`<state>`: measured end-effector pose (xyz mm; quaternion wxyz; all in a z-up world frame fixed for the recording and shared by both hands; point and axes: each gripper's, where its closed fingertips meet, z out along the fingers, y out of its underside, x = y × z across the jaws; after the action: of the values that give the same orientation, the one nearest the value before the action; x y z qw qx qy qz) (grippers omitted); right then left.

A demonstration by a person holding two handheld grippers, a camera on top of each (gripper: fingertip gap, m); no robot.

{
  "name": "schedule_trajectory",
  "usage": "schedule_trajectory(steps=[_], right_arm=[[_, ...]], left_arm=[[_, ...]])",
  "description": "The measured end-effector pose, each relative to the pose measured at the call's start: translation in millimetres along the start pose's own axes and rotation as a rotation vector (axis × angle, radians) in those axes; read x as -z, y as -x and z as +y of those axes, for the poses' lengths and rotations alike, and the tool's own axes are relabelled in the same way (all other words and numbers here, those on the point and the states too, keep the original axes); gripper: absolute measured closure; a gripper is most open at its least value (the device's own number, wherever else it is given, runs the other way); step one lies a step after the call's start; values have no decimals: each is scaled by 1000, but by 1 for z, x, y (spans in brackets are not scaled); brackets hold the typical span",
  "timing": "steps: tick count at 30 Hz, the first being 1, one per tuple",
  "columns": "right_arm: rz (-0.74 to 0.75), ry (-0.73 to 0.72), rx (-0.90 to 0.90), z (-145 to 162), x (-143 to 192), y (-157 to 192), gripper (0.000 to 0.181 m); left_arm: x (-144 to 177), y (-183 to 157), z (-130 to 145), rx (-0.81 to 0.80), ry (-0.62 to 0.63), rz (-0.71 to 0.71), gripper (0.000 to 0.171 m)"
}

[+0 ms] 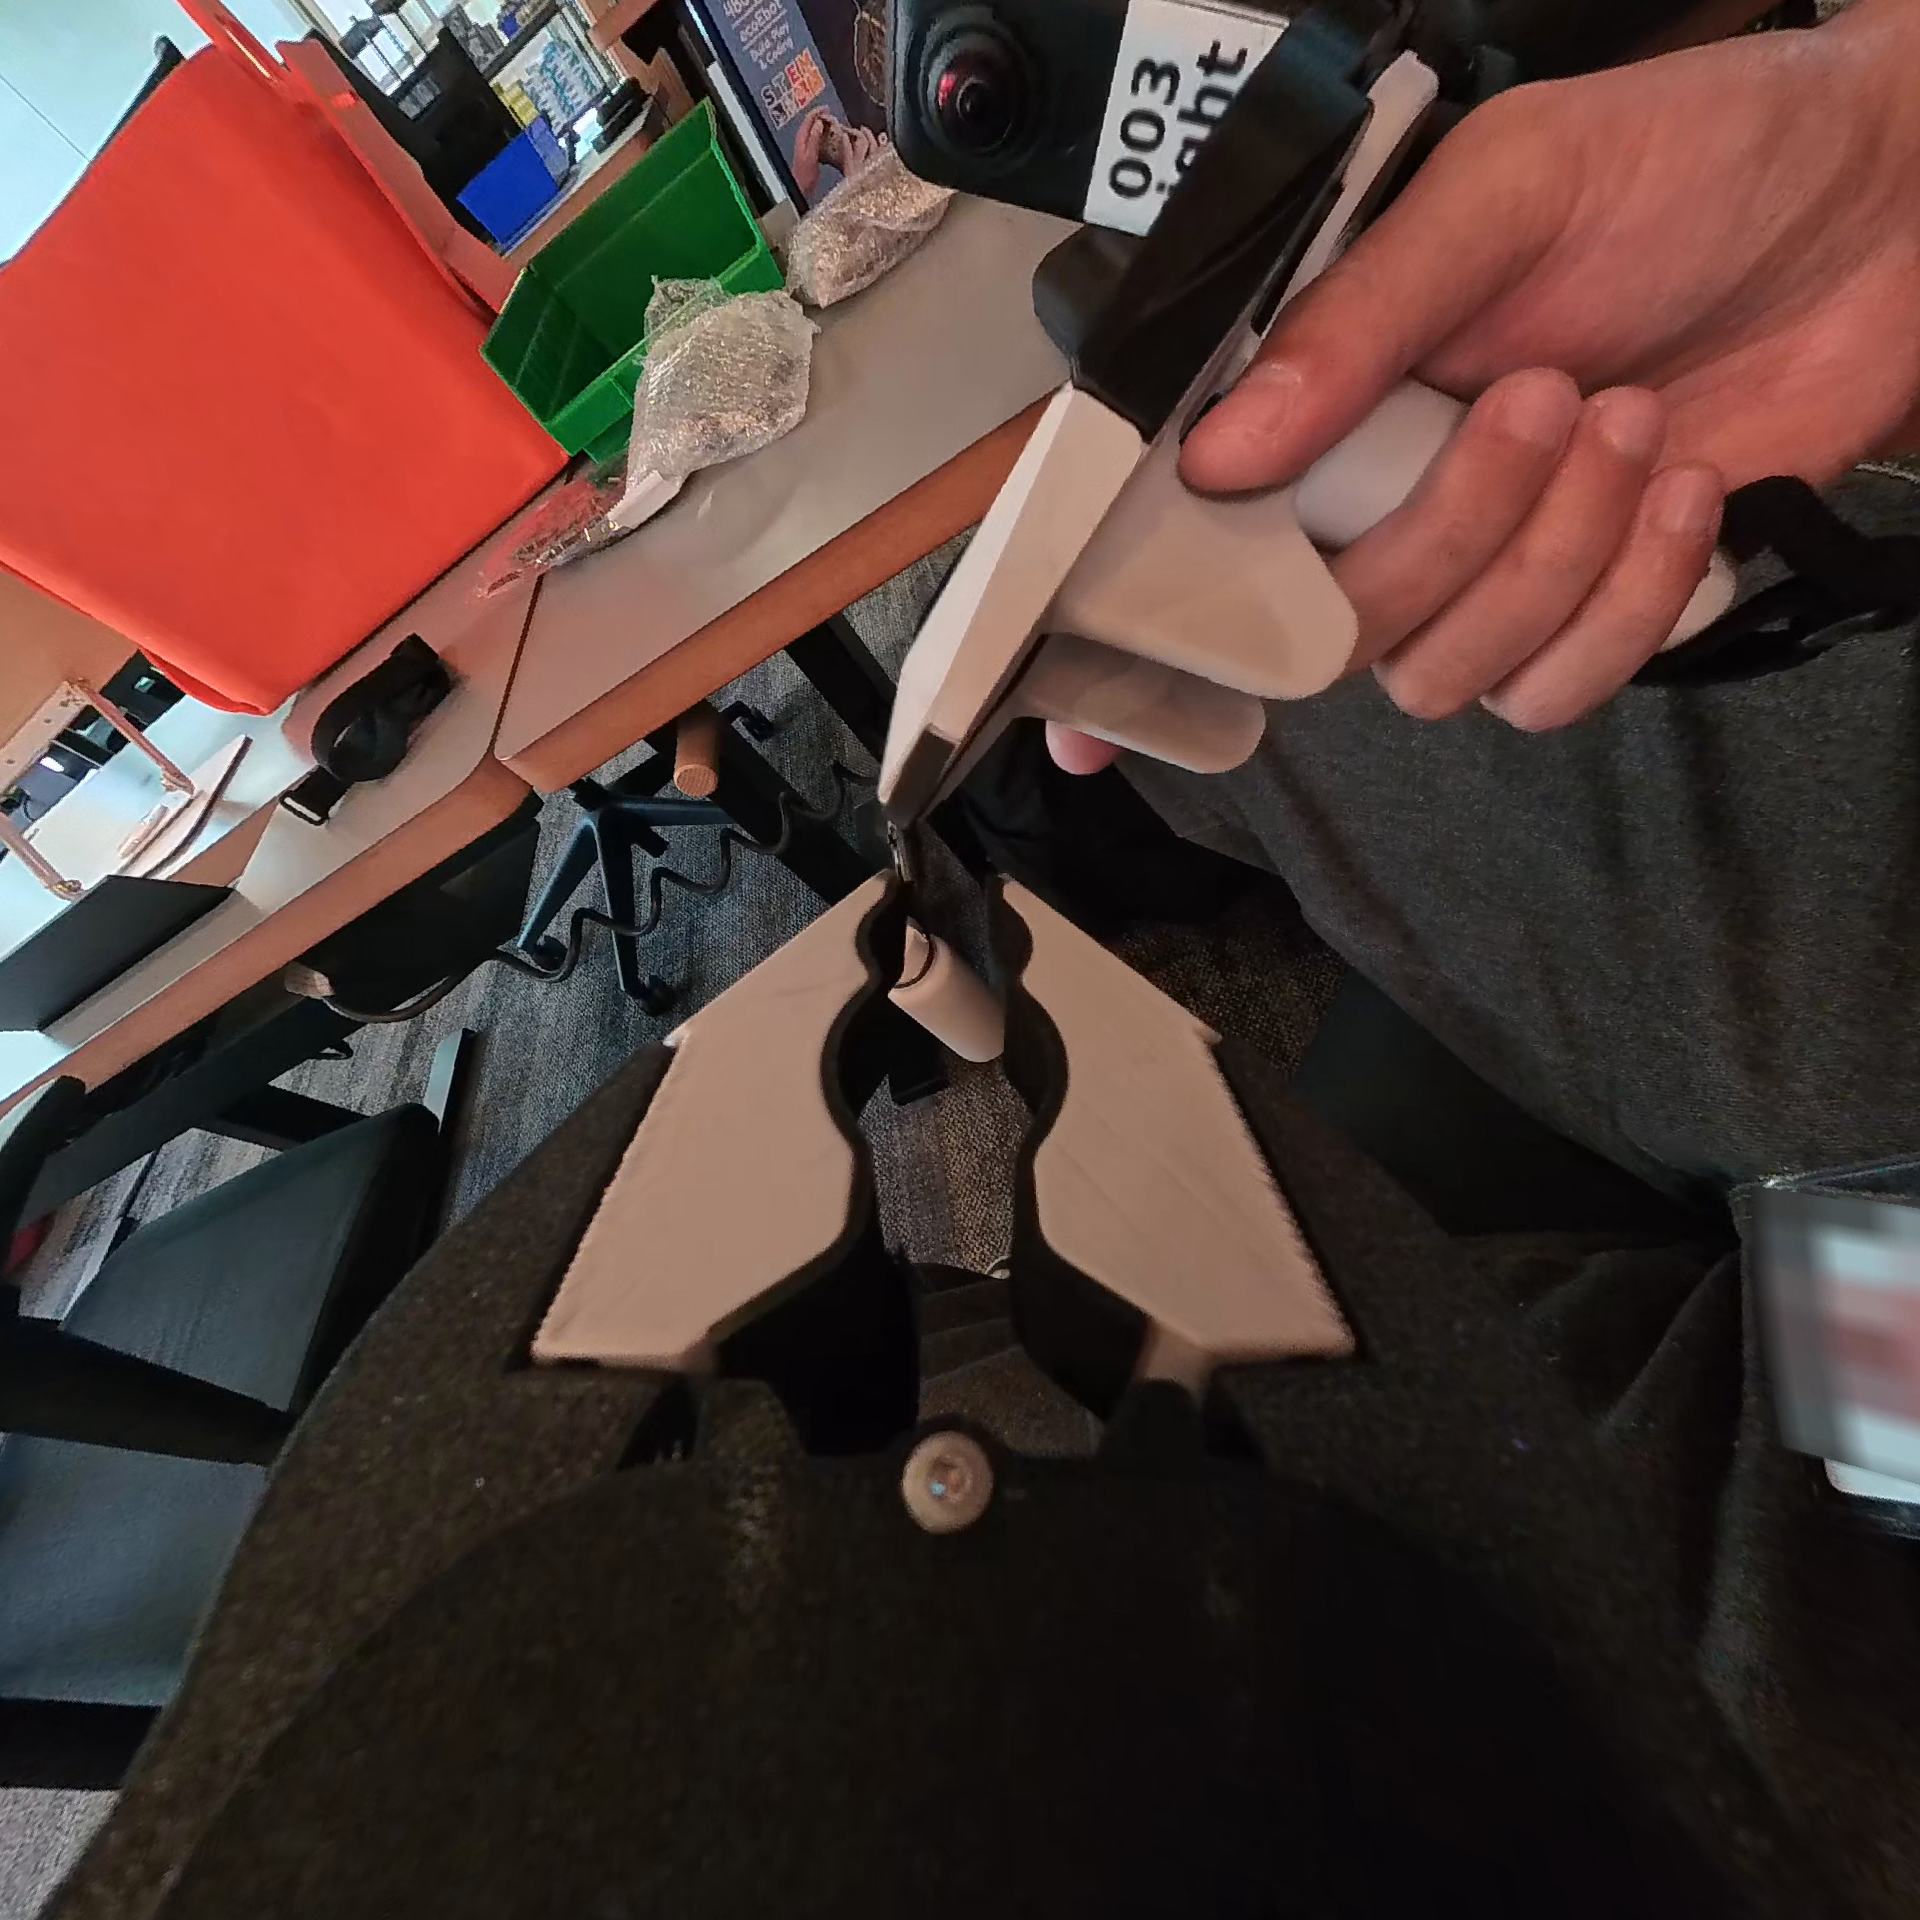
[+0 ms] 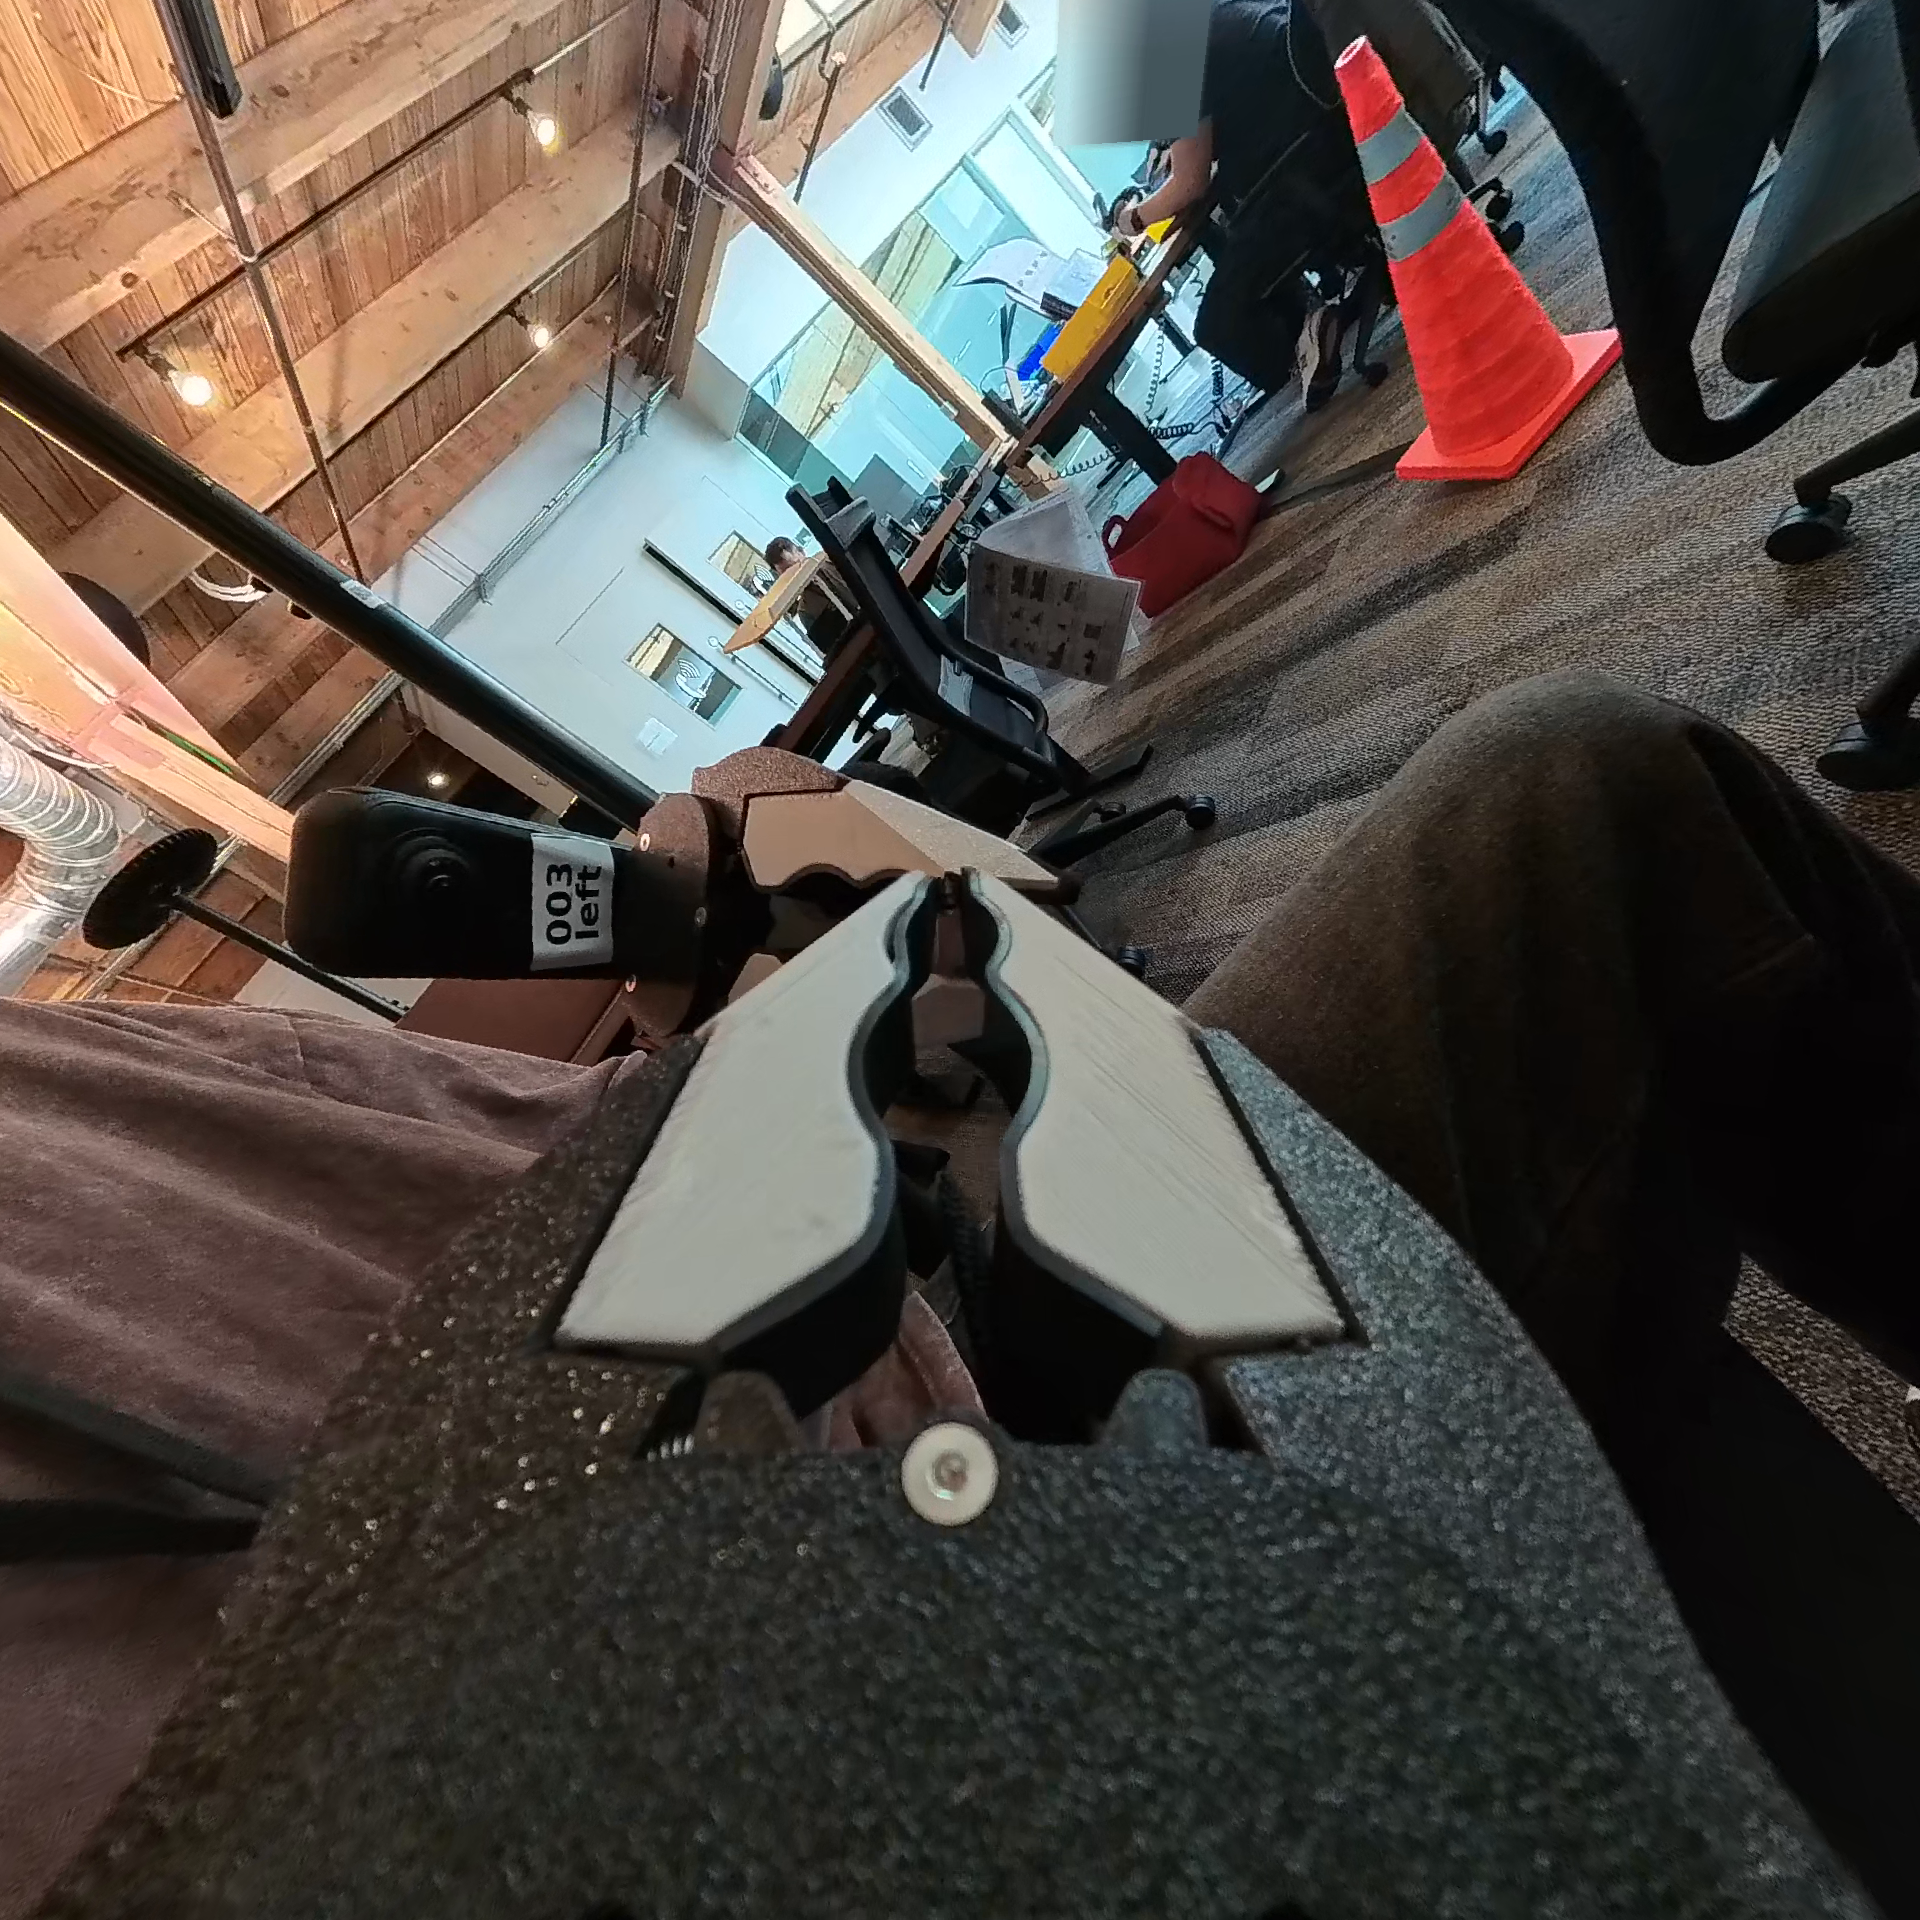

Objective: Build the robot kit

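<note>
Pale-grey oblong plastic tab on a black cord (image 1: 943,997) sits between the left gripper's (image 1: 943,899) fingers, which are narrowed around it but not fully together. Can't tell if both pads actually bear on it or just bracket it.

Right gripper (image 1: 899,821), held in a bare hand (image 1: 1558,364), comes in steeply from above. Its fingers are pressed together on a small metal ring-like piece (image 1: 902,857) at the tab's top end. Right wrist view agrees: tips almost meeting, only that tiny piece between them.

My read is that one side steadies the tab body and the other works the hardware on its end, which is why the two tips meet nearly nose to nose.

All of this is off the bench, low over the person's dark-grey trousered lap (image 1: 1558,935), just past the near edge of the grey-topped, wood-edged bench (image 1: 914,343).

On the bench:
- big orange fabric box (image 1: 239,364) at the far left
- green plastic bin (image 1: 665,239) beside it
- clear bubble-wrap bundle (image 1: 717,384) touching the bin's front

None are near either gripper. Orange traffic cone (image 2: 1455,291) stands on the carpet well behind.
</note>
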<state>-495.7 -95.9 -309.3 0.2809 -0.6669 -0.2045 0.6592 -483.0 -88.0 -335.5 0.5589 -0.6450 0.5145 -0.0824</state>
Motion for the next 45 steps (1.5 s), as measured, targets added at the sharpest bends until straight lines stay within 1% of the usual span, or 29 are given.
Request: schedule_trajectory(steps=[7, 11, 18, 21, 23, 28, 33, 38, 45], right_arm=[[-1, -61, -47, -13, 8, -5, 177], [8, -65, -42, -14, 11, -7, 177], [-6, 8, -12, 1, 1, -1, 177], [-8, 33, 0, 6, -3, 0, 177], [-14, 37, -1, 7, -3, 1, 177], [-16, 40, 3, 7, -2, 1, 177], [-15, 50, 17, 8, 0, 2, 177], [-3, 74, 32, 10, 1, 0, 177], [18, 118, 81, 17, -1, -3, 177]], left_arm=[[1, -1, 0, -12, 1, 0, 158], [1, 2, 0, 1, -2, -4, 158], [1, 2, -1, -2, -9, -8, 158], [3, 3, -2, -9, -13, -14, 165], [4, 3, -3, -7, -20, -8, 168], [4, 3, -3, -9, -17, -8, 169], [4, 0, -5, 32, -34, 46, 169], [2, -1, -2, -30, -23, 40, 169], [4, -4, 3, -59, -14, 61, 169]])
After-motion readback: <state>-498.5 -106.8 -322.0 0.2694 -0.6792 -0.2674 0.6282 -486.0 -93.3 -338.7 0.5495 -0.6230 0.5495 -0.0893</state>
